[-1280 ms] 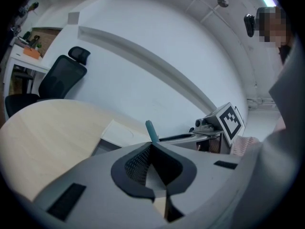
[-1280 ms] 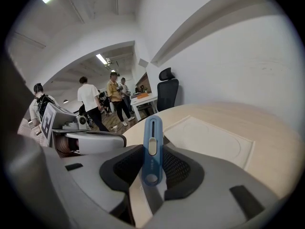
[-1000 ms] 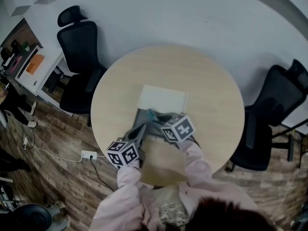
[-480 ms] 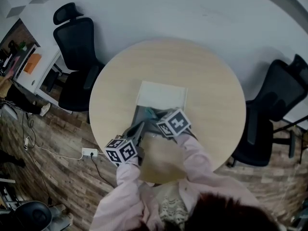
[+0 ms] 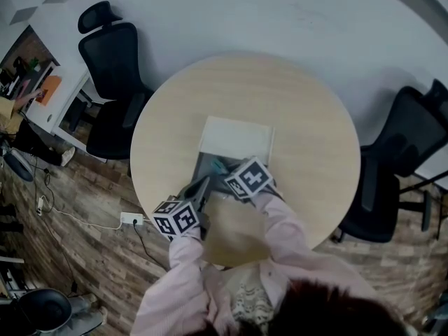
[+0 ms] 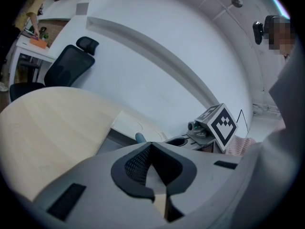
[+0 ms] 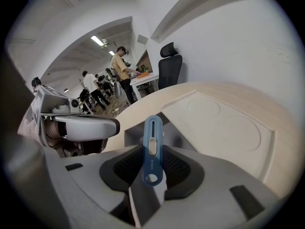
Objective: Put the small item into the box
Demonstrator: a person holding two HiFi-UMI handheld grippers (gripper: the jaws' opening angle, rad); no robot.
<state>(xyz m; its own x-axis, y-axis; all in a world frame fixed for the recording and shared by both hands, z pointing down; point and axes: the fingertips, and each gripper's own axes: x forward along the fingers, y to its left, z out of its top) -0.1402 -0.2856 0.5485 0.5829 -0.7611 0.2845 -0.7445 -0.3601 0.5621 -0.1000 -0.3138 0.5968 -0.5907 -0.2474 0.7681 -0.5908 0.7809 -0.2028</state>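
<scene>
We see a big round table [image 5: 301,110]. On it sits the box [image 5: 206,168], open, with its pale lid [image 5: 236,140] lying flat at the far side of the box. Our left claw [image 6: 151,149] is pinched together with nothing in it, at the near left side of the box. Our right claw [image 7: 153,162] squeezes the small blue item [image 7: 152,137]. The item sticks out past the claw tips, right at the open top of the box.

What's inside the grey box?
The box shows bare grey floor at its far end. The blue item, held in the right gripper's jaws, points in. That gripper covers the near part, so anything there is hidden.
</scene>
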